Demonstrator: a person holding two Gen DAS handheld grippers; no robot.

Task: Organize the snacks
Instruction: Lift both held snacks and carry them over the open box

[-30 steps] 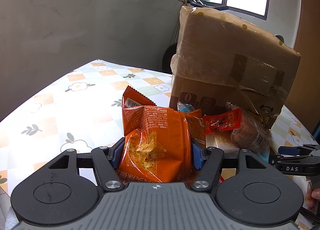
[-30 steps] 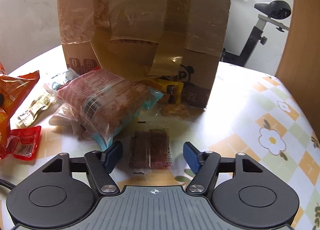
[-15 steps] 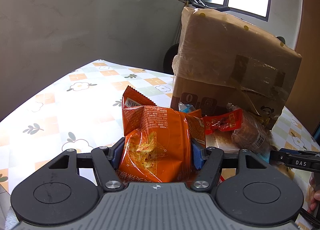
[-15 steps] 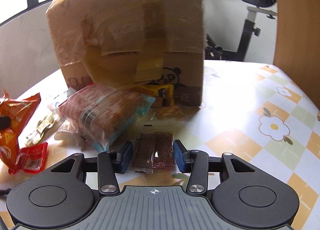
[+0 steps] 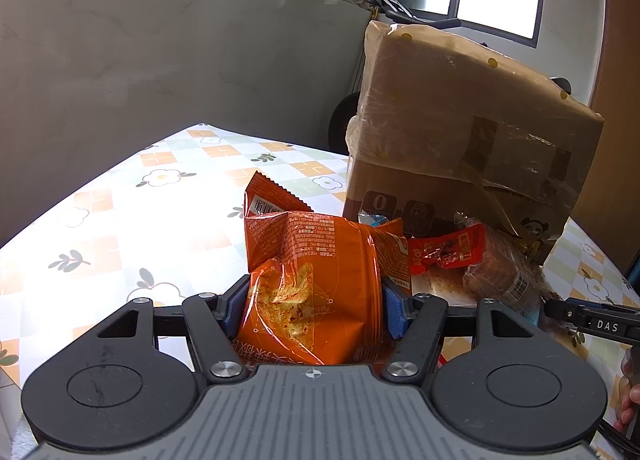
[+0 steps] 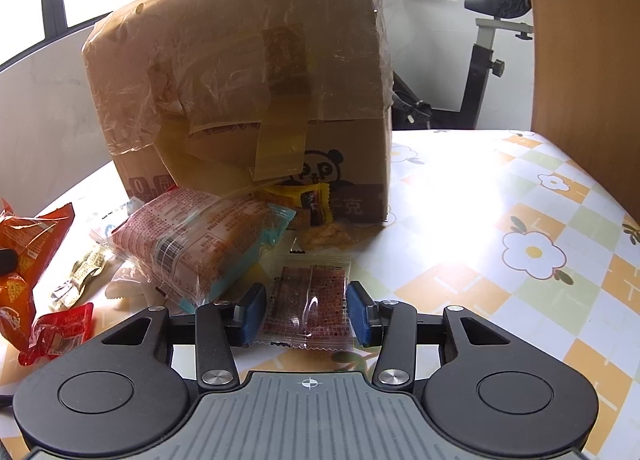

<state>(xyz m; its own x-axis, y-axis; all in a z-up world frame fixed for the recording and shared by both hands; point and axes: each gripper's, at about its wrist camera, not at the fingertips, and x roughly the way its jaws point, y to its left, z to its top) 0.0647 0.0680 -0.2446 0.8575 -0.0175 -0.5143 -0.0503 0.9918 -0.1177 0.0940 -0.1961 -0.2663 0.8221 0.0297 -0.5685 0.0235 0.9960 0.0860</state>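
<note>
Closing in from both sides, the jaws of my right gripper (image 6: 306,314) have just come together on the small clear sachet (image 6: 308,302) with the dark reddish bars inside; a second ago they stood wide with the sachet lying loose between them, and the view has rolled a little since. Now both blue pads (image 6: 252,314) touch its edges, and the film buckles slightly in the middle — I read that as a light pinch, not yet a firm one.

My left gripper (image 5: 314,308) has not shifted: it grips the orange chip bag (image 5: 316,272) by its sides, the bag puffed up between the pads.

To do this pick well, I judge that I should lift the sachet straight up and slowly — it is thin and slippery, and a grip on its edges alone could let it fold and slide out. The pink-and-blue biscuit pack (image 6: 196,248) lies just beside it at ten o'clock, so I would not swing that way. At twelve o'clock, the yellow candy (image 6: 308,202) and a pale crumpled wrapper (image 6: 328,236) rest against the taped cardboard box (image 6: 248,100), well clear of my pads. At nine o'clock the small red packet (image 6: 60,330) sits on the flowered tablecloth (image 6: 520,260). Where the sachet should go I cannot tell; no sorted pile shows.
</note>
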